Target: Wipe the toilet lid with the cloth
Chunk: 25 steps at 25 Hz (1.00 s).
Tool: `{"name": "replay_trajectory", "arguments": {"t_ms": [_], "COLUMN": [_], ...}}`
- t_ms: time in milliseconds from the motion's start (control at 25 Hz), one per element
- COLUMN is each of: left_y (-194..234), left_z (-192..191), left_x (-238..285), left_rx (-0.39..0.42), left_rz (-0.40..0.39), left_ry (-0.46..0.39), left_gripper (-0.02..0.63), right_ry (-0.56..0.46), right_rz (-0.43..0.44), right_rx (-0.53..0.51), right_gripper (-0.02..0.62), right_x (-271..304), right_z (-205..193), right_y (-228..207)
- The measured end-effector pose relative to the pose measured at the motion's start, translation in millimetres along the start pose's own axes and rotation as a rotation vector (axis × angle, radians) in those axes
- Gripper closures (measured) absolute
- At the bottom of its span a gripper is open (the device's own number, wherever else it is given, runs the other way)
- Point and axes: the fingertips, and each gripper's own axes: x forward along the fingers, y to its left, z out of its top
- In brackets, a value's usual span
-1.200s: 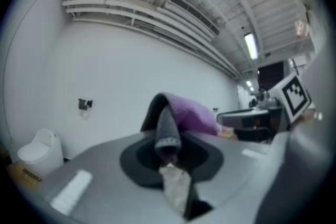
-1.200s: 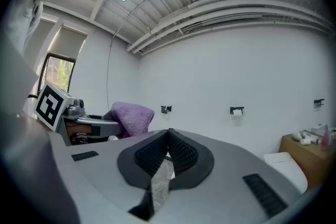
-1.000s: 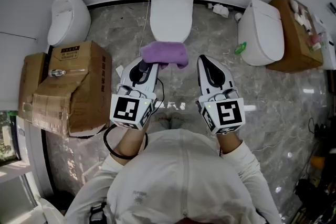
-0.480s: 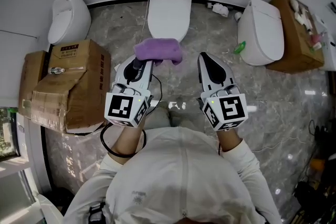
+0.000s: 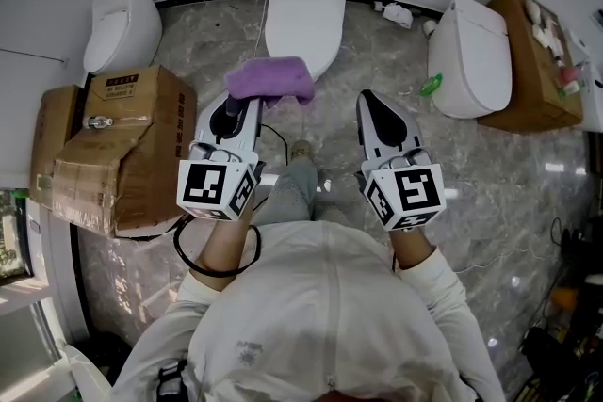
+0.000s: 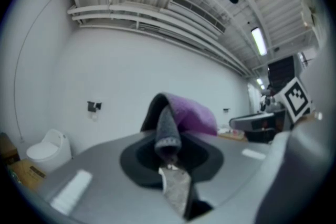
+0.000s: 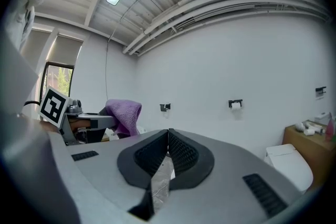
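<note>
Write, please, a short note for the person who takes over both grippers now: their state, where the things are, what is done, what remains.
Left gripper: shut on the purple terry cloth, which hangs folded over its tips.
Right gripper: shut, empty, held beside the left one.
White toilet, lid closed: against the wall, straight ahead. The cloth is at its near edge; I cannot tell whether it touches.
Done: the cloth is picked up and held at the toilet.
Left: lower the cloth onto the lid and wipe the whole of it.
</note>
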Motion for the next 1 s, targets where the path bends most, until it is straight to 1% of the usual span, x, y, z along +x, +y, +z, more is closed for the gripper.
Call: {"name": "replay_trajectory", "arguments": {"t_ms": [280,440,560,800,1000], "left_y": [19.0,29.8,37.2,70.3,98.5], "left_z": [1.4,-1.2,-1.5,-4.2,-2.1], "left_x": [20.9,34.8,50.3,90.1,145.7], "left_rx": [0.006,-0.001,0.008,0.004,0.016], "left_rz": [0.009,0.013,0.011,0.007,-0.029], "left_ry": [-0.033,-0.031,-0.033,-0.024,-0.009], "left_gripper": [0.552,0.552,0.552,0.552,0.552], "right_ry": [-0.008,0.003,-0.005,0.006,0.011], "right_rz": [0.009,0.02,0.012,-0.02,-0.059], "right_rx": [-0.008,-0.012,-0.01,-0.01,0.011], "right_gripper": [0.58,0.58,0.58,0.58,0.58], "right_x": [25.9,40.0,51.8,88.5,139.3], "right_z": [-1.1,-3.0,-0.8,-1.1,6.4], "right_y": [-6.7,-9.5,-19.4,-38.9,-66.2]}}
